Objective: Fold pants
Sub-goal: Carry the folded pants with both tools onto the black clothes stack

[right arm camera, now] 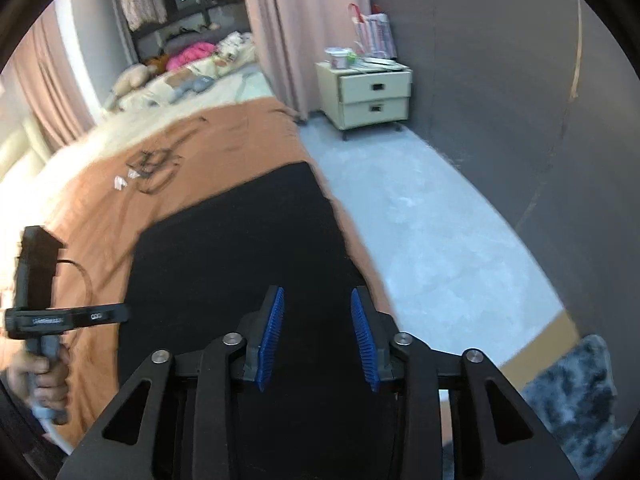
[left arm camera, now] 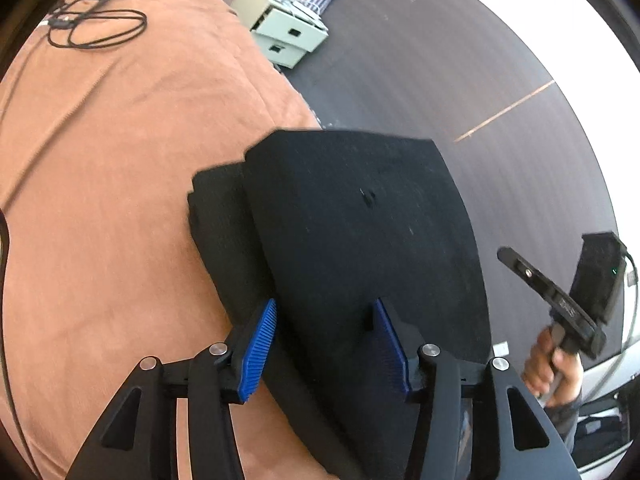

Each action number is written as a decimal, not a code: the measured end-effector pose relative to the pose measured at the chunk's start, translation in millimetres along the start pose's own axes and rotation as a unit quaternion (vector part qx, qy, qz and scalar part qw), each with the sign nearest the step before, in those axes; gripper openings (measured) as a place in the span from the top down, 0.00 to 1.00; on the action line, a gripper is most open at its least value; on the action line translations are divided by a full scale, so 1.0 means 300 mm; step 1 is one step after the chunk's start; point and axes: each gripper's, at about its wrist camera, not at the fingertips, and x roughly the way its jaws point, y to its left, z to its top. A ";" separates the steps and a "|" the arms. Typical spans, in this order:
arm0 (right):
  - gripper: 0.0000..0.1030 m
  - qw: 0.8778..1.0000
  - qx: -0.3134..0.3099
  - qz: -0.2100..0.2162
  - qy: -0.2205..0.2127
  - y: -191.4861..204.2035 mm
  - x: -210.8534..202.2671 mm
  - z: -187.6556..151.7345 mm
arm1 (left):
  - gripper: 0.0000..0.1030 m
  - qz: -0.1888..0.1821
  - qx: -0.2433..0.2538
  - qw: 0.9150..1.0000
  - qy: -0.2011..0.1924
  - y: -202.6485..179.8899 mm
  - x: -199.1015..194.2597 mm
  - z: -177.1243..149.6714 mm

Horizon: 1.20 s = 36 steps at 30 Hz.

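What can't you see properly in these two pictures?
- Pants, left wrist view: near end hidden behind the left gripper.
- Pants, right wrist view: near end hidden behind the right gripper.
- Cable on the bedspread, right wrist view: blurred.
- Nightstand items: too small.

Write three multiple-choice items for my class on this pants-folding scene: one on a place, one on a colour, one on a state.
1. Where do the folded pants lie?
A. On the floor
B. On the brown bedspread, near its edge
C. On the nightstand

2. What colour are the gripper pads?
A. Blue
B. Red
C. White

3. How does the left gripper stand?
A. Shut on the cable
B. Shut on the pants
C. Open, pads apart over the pants

Answers:
1. B: the black cloth rests on the brown cover beside the grey floor.
2. A: ribbed blue pads show on both grippers.
3. C: a wide gap lies between its pads, nothing pinched. The right gripper is likewise open.
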 end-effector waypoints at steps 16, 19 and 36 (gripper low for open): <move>0.81 0.993 -0.003 -0.056 0.103 0.126 0.242 0.192 | 0.47 0.006 -0.013 1.000 -0.018 0.051 0.036 0.059; 0.81 0.991 -0.006 -0.069 0.119 0.157 0.316 0.252 | 0.47 0.005 -0.014 1.000 -0.022 0.064 0.031 0.045; 0.81 0.990 -0.023 -0.065 0.122 0.130 0.217 0.143 | 0.46 0.015 -0.019 1.000 0.006 -0.008 -0.054 -0.046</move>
